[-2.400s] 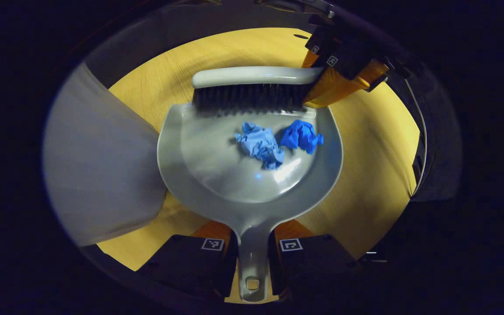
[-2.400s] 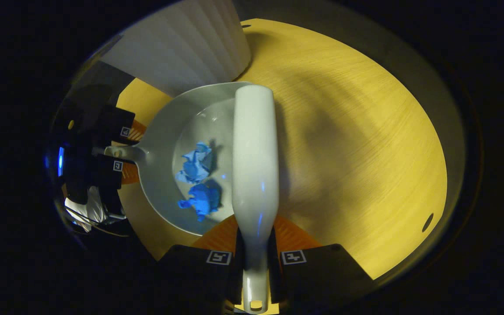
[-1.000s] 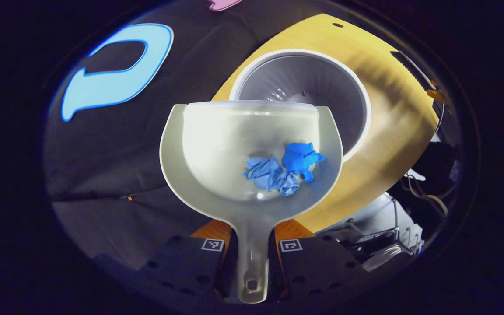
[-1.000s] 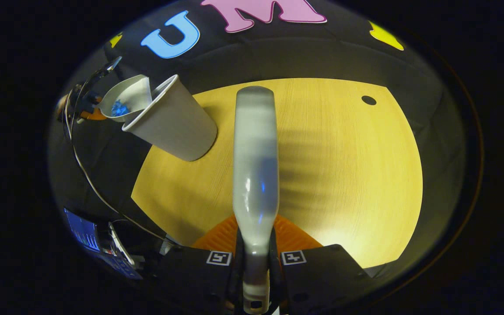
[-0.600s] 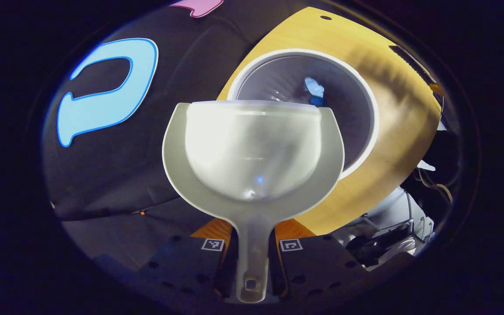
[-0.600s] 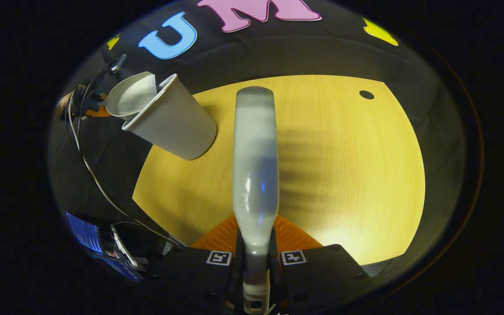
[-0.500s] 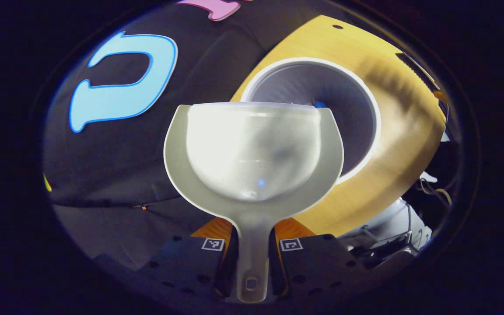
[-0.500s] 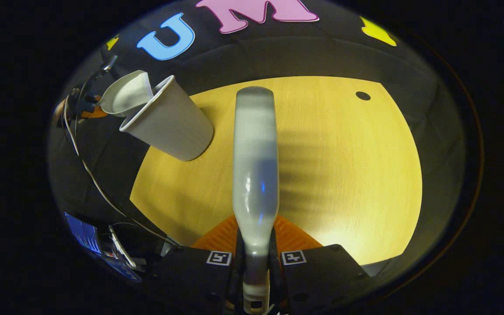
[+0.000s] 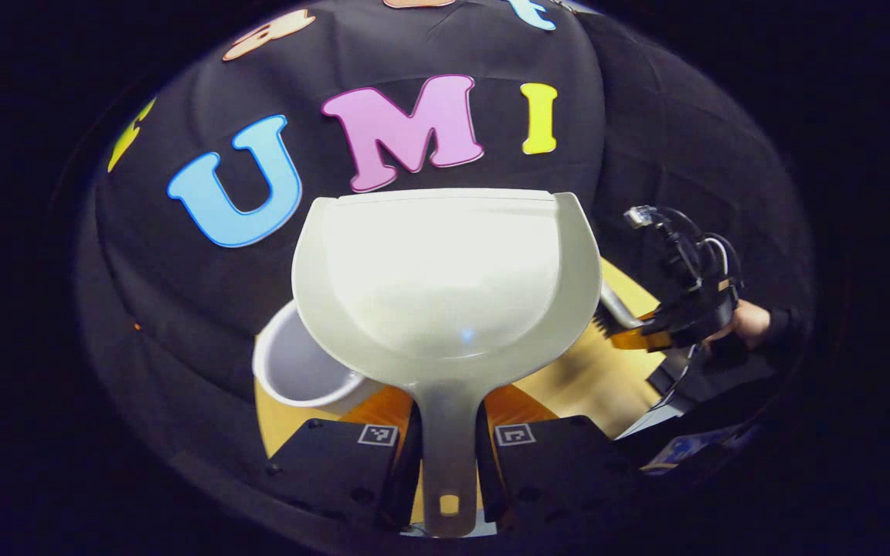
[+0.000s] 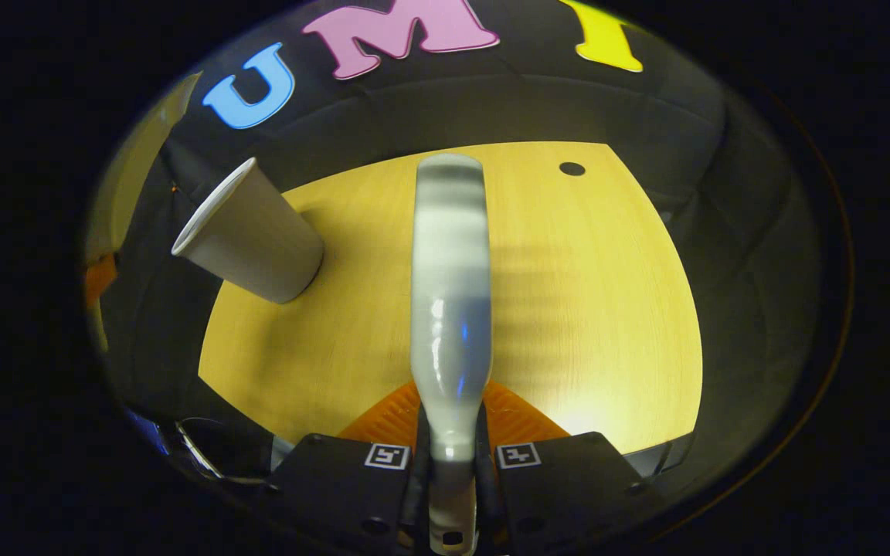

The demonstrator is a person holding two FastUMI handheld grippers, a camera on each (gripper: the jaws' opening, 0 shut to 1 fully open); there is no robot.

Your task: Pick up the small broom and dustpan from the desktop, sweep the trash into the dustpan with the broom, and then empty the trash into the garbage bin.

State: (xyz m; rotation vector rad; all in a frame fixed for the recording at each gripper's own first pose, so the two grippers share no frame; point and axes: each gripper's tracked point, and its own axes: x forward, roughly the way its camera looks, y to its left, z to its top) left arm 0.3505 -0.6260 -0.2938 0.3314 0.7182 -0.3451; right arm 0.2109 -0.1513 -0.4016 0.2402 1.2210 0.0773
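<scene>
The left claw is clamped on the handle of the grey dustpan, both fingers pressing its sides, and the pan is held up in the air with its scoop facing the camera and nothing lying in it. Below the pan's left side, in the left gripper view, the white garbage bin stands on the wooden counter, close to the counter's left edge. To the right of the pan in that view a person's hand holds the right claw out over the counter.

In the right gripper view, the right claw grips the handle of the small broom, whose pale back runs straight away from the camera above the middle of the counter; its bristles are hidden underneath. The garbage bin stands near the counter's far left corner, well apart from the broom. A small dark hole marks the counter near its far right corner. Whether trash lies inside the bin cannot be told.
</scene>
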